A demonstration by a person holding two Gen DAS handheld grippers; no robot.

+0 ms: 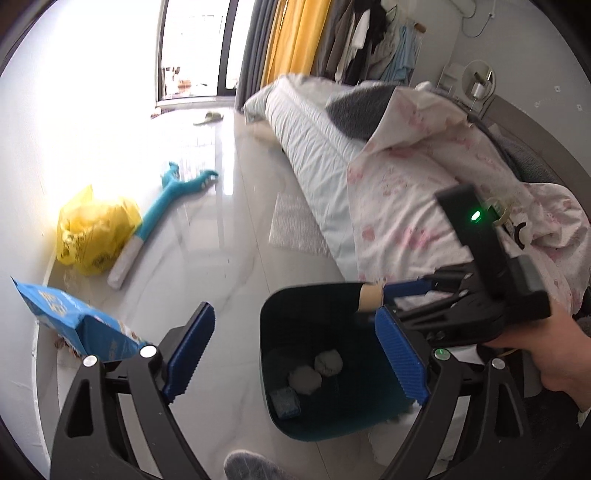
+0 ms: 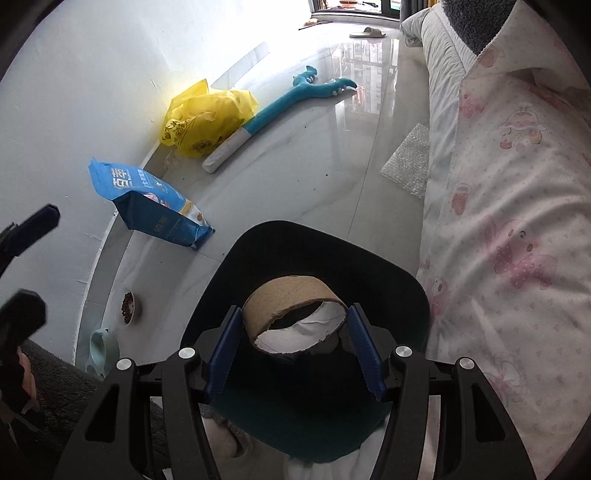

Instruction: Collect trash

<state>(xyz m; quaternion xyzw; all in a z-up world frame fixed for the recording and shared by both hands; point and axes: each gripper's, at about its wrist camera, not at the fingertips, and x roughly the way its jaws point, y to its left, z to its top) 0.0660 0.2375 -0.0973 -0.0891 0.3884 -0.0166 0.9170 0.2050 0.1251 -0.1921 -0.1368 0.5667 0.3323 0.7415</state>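
Bedroom shot. Biggest thing is the bed [image 2: 509, 206] along the right side, with a pink-print cover and a pale quilt hanging to the floor [image 2: 295, 177]. The floor is glossy pale marble tile that mirrors the window. A white wall runs down the left, and yellow curtains [image 1: 291, 40] and a rack of clothes stand at the far end.

Against the wall's foot sit a yellow bag [image 2: 207, 118], a long teal plush [image 2: 280, 110] lying flat with its white end by the bag and its claws toward the window, and a blue pouch [image 2: 147, 203] standing up. Bubble wrap [image 2: 406, 162] lies at the bed's edge. A slipper [image 2: 367, 33] is near the window, and a bowl of kibble [image 2: 128, 306] sits by the wall.

The bin [image 2: 388, 280] is dark, right beside the bed. Inside, on its bottom, are two grey wads [image 1: 317, 369] and a small blue packet [image 1: 284, 400].

My right gripper [image 2: 295, 332] is pinching a cardboard tube [image 2: 291, 306] over the bin's mouth. The blue pads press its two sides. It's short and wide, with its axis running away from the camera and tilted down, and the torn open end faces me.

My left gripper [image 1: 295, 354] is spread wide with nothing in it, held over the bin's near-left rim.
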